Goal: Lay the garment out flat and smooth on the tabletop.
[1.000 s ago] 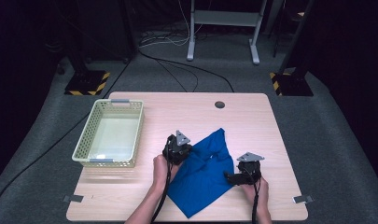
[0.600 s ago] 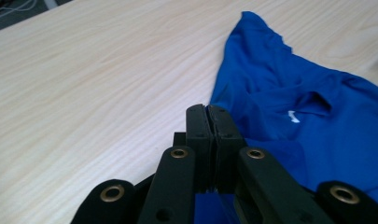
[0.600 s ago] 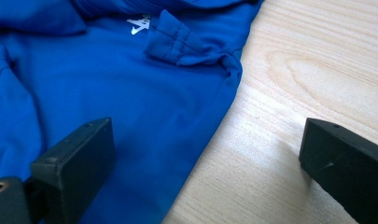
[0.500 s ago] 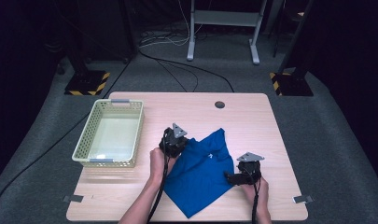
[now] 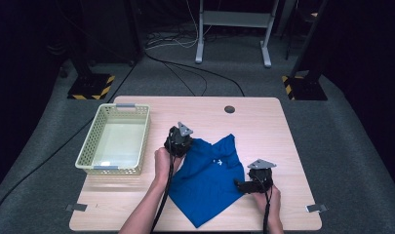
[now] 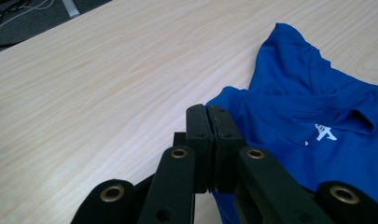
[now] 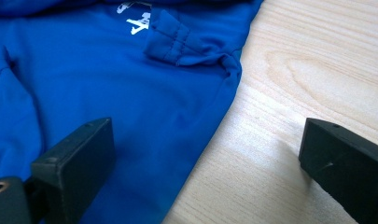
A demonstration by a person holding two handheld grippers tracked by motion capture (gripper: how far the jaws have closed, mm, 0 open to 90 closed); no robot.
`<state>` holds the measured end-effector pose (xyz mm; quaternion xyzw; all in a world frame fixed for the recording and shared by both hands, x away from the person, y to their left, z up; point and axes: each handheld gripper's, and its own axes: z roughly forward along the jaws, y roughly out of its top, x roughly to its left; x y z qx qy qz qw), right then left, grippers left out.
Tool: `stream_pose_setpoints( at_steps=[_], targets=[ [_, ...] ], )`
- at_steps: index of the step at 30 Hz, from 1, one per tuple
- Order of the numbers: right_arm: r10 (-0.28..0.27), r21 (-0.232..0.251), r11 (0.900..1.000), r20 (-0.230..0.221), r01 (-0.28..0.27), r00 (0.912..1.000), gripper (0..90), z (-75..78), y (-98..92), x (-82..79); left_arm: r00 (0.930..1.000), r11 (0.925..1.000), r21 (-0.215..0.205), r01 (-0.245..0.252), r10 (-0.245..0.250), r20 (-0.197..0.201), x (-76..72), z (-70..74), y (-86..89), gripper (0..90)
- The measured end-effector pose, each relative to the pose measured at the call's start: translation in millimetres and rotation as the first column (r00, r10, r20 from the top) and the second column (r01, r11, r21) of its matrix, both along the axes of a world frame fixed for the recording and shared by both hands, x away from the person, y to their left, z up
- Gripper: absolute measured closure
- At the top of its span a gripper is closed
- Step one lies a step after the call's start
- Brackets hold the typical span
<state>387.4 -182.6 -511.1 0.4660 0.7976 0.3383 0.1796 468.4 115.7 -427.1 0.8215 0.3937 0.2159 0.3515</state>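
The blue shirt (image 5: 209,183) could be dragged askew, since its edge is pinched by the closed left claw (image 6: 208,116) while the right claw (image 7: 205,154) is held open.

Cannot tell whether cloth is pinched between the closed left claw (image 6: 207,135) pads. Blue shirt (image 5: 209,178) cut off by picture edges in both gripper views; white print (image 6: 323,134) too small to read.

Pale yellow perforated plastic basket (image 5: 114,141) on the left part of a light wooden table (image 5: 263,122), grey metal stand (image 5: 231,19) on the carpeted floor beyond.
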Motion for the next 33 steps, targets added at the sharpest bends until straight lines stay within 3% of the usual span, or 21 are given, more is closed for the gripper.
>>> stream_pose_setpoints(
  at_steps=[7,14,20,23,28,33],
  targets=[
    [0.0,0.0,1.0,0.001,0.0,1.0,3.0,0.0,0.0,0.0,0.9997,0.9997,0.007,-0.024,0.024,0.007,12.0,5.2,4.9,87.7],
    [0.001,-0.001,1.0,0.001,-0.001,1.0,3.1,0.0,0.1,0.0,0.9976,0.9967,0.042,-0.069,0.069,0.003,29.8,4.5,11.6,87.7],
    [0.001,-0.001,1.0,0.001,-0.001,1.0,3.1,0.0,0.1,0.0,0.9955,0.9929,0.074,-0.093,0.091,0.027,40.5,3.0,18.6,87.7],
    [0.0,-0.001,1.0,0.0,0.0,1.0,3.1,0.0,0.2,-0.1,0.9927,0.9905,0.067,-0.12,0.119,0.019,46.4,0.9,23.8,87.7],
    [0.001,-0.002,1.0,0.001,-0.001,1.0,3.1,0.0,0.2,-0.1,0.9846,0.9816,0.077,-0.175,0.175,0.009,58.7,-3.1,30.3,87.6],
    [0.001,-0.002,1.0,0.001,-0.001,1.0,3.2,0.0,0.2,-0.2,0.9722,0.966,0.116,-0.231,0.234,-0.012,69.2,-15.5,37.2,87.6]
  ],
)
